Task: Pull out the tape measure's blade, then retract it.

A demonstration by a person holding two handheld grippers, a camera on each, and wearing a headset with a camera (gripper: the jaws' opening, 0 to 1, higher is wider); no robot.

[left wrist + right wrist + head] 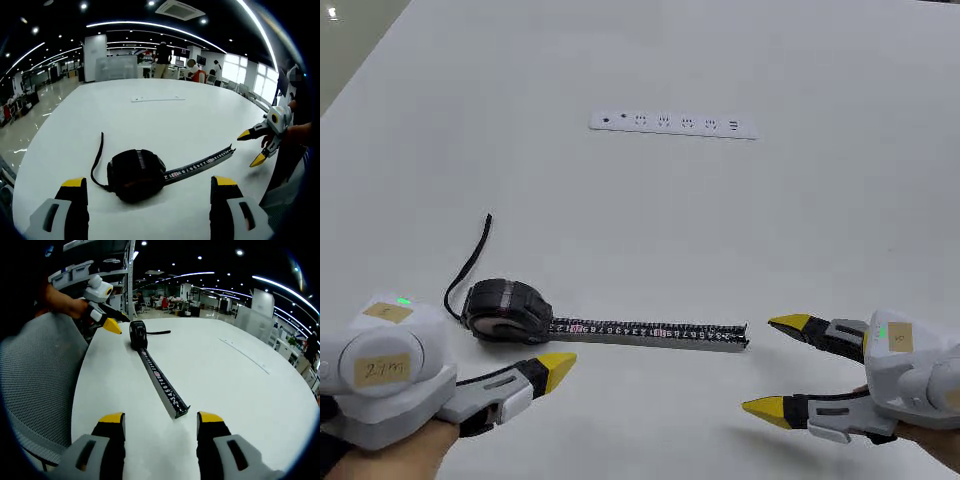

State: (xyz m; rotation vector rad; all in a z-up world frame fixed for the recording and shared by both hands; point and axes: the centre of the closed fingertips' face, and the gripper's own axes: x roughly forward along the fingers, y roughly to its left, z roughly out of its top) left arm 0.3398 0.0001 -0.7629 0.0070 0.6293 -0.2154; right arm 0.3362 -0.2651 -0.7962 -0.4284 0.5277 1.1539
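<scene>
A tape measure lies on the white surface, its blade drawn out flat to the right. The left gripper, jaws spread and empty, points at the case, seemingly to steady it; the right gripper, jaws likewise parted, faces the blade's tip, near but apart

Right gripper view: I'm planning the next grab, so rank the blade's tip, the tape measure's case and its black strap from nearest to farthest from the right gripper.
1. Blade's tip: just ahead of the right gripper, toward its right jaw.
2. Case: at the blade's far end.
3. Black strap: trailing beyond the case.
</scene>
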